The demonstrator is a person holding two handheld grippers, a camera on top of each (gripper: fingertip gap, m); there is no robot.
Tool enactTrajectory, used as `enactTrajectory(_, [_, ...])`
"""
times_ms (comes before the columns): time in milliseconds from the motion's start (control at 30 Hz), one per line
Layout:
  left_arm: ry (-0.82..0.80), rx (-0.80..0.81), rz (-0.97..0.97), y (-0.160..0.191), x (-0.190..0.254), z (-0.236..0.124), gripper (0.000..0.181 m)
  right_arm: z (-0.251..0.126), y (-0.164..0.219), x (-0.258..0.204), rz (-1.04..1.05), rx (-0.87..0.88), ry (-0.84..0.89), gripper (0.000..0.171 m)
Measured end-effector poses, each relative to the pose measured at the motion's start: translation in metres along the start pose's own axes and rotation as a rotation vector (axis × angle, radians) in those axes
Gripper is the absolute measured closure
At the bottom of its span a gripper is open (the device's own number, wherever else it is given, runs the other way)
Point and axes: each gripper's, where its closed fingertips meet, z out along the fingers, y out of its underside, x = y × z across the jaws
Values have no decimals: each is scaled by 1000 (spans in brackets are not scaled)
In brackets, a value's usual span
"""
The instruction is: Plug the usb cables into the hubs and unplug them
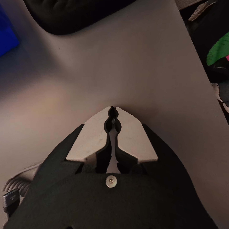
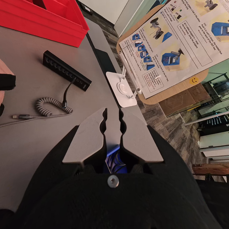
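Meanwhile, on my left side, my left gripper [image 1: 113, 107] hovers close over the plain grey tabletop [image 1: 111, 64], its two pale grey fingers drawn together until the tips all but meet; a small dark shape sits in the scalloped gap between them, too dim for me to name. Off that view's left edge lies a blue bin [image 1: 7, 37], a dark rounded mass [image 1: 76, 16] fills the top, and a grey coiled cable [image 1: 16, 184] with a dark plug peeks out at the lower left, beside the gripper's black body.

Moving right, my right gripper [image 2: 113, 111] points over the same grey tabletop [image 2: 24, 142] with its fingers apart and nothing between them. At its far left, a red plastic bin [image 2: 40, 22] sits at the back. Nearer, the long black multi-port USB hub [image 2: 66, 70] lies flat at a diagonal, with one black cable [image 2: 67, 89] plugged into a port near its right end. That cable runs down to the grey coiled section [image 2: 49, 105], and a loose grey USB plug [image 2: 21, 116] rests on the table to the coil's left, well apart from the hub. Below my fingers a second blue bin [image 2: 112, 159] holding braided cables shows through the gap. Farther right, a white stand [image 2: 121, 89] at the table's edge props up a printed instruction sheet on a wooden board [image 2: 173, 49].
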Motion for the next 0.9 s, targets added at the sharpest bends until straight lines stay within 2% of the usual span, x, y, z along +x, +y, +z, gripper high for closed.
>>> enactTrajectory(33, [-10,5,2,-1,-2,1,181,0,0,0,-3,-1,2,153])
enactTrajectory(333, [-57,63,-21,-11,-15,6,181,10,2,-8,-40,-41,-18,153])
enactTrajectory(800, [-67,64,2,-11,-15,6,181,11,0,-10,-51,-50,-16,153])
enactTrajectory(900, [-86,106,-2,-17,-22,-9,177,9,0,-8,-53,-51,-6,152])
